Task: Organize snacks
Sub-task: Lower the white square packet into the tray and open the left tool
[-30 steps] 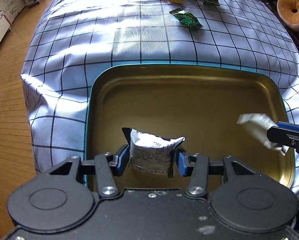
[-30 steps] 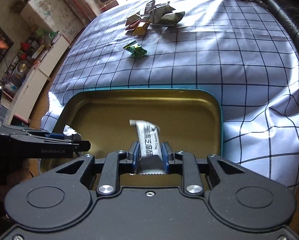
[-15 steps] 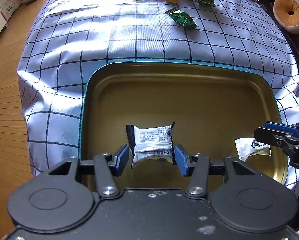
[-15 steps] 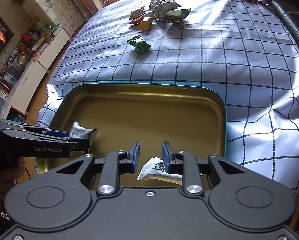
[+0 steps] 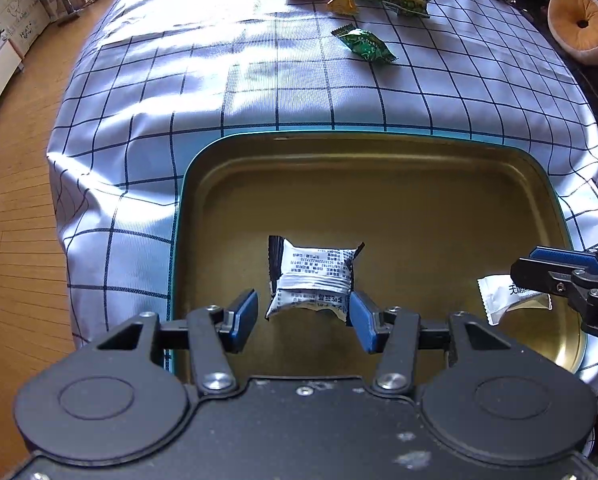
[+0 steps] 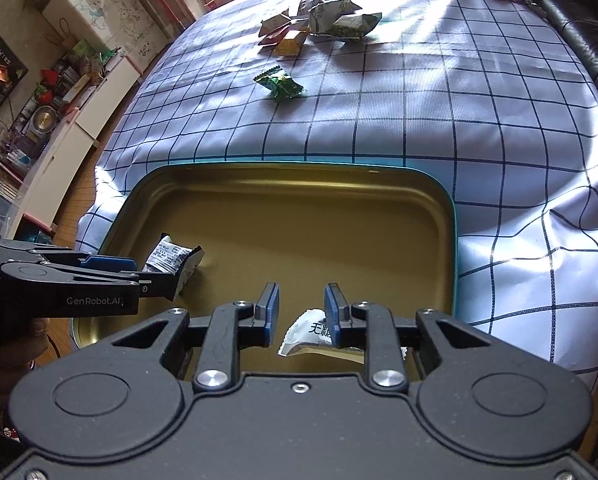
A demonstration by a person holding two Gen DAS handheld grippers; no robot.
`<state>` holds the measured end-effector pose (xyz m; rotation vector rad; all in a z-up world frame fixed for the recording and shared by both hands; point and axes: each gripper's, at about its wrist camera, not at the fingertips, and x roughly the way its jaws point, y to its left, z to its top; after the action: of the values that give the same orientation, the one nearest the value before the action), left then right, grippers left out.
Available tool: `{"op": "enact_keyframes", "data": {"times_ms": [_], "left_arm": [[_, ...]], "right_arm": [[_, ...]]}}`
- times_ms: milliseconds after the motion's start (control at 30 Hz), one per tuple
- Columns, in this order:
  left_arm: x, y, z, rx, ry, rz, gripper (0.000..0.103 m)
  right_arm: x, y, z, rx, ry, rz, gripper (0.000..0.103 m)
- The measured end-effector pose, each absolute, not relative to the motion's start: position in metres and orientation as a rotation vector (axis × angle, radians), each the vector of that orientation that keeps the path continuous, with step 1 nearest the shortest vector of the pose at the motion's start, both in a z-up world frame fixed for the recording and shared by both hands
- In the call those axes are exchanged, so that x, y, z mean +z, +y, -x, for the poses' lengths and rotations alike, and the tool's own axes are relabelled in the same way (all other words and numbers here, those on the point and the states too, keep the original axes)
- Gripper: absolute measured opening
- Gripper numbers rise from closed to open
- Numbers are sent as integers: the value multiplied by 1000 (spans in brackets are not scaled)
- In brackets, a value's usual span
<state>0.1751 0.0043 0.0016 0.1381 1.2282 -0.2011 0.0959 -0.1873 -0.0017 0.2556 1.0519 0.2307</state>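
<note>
Left wrist view: both grippers, left [image 5: 303, 316] and right [image 6: 301, 314], stand open over the tin [image 5: 379, 144], each above a released white packet. Green snack [image 5: 365, 45] lies beyond the tin's far rim, long axis slanted, nearer the left gripper.

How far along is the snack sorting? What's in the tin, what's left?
Done: two packets lie in the gold tray, the square printed packet and the white packet. In hand: nothing; left gripper and right gripper are open over them. Left: the green candy and the snack pile on the checked cloth.
</note>
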Motion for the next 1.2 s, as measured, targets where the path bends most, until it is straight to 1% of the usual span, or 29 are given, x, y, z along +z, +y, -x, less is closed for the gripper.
{"op": "enact_keyframes", "data": {"times_ms": [400, 500, 767, 1200], "left_arm": [[3, 5, -165, -224, 1254, -161, 52], [10, 5, -161, -226, 1224, -173, 52], [35, -1, -155, -246, 1075, -199, 52], [37, -7, -164, -237, 1041, -123, 52]], "right_arm": [[-5, -182, -97, 250, 1067, -246, 36], [-5, -181, -97, 251, 1070, -248, 36], [-4, -178, -99, 264, 1062, -239, 36], [-2, -176, -100, 270, 1059, -232, 36]]}}
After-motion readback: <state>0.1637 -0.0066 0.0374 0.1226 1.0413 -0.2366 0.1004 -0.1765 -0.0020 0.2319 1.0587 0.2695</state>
